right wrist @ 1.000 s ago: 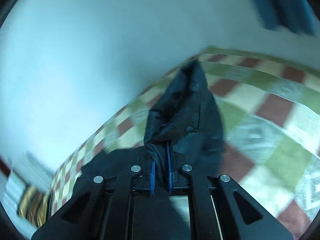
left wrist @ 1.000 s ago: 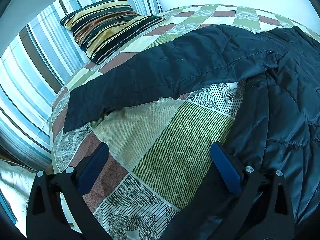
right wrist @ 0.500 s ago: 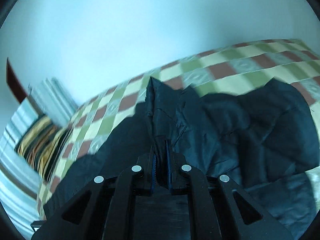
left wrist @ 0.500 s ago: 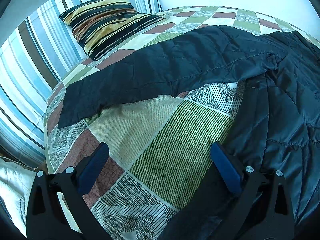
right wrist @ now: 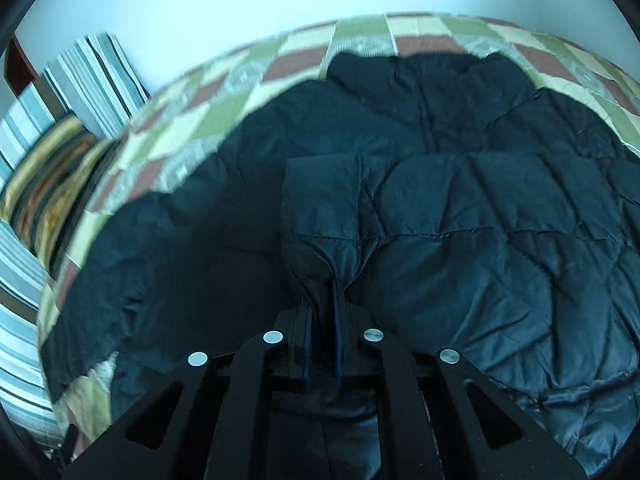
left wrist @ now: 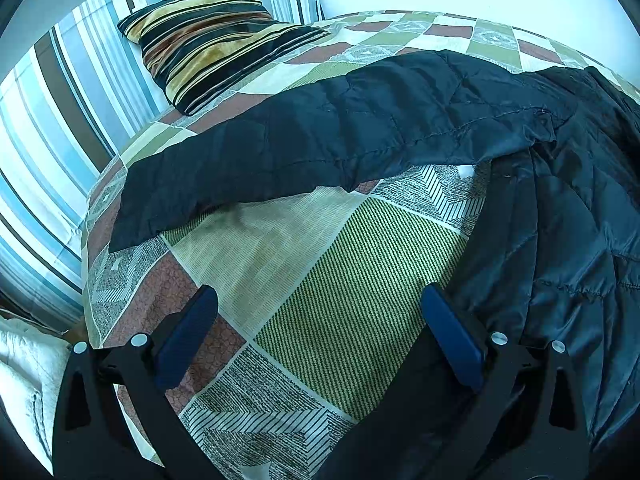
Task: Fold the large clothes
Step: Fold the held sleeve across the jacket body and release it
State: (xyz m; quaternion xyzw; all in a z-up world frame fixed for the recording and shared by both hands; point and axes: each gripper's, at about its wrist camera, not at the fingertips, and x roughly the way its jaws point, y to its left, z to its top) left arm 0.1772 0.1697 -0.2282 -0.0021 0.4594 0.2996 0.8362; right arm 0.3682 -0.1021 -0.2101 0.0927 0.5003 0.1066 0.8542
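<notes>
Jacket [right wrist: 460,216] cloth is sitting pinched in the right gripper [right wrist: 322,308], whose jaws are starting to open. Left gripper [left wrist: 320,320] is waiting wide apart over the bed cover [left wrist: 320,280]. Folding a sleeve in seems underway; next, let go. Farther off, the other sleeve [left wrist: 280,148] is stretching toward the pillow [left wrist: 208,40].

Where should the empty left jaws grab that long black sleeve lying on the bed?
Grip the sleeve at its flat cuff end nearest the pillow, coming from that open end. The edge there lies thin on the bedspread, likely easy to pinch.
</notes>
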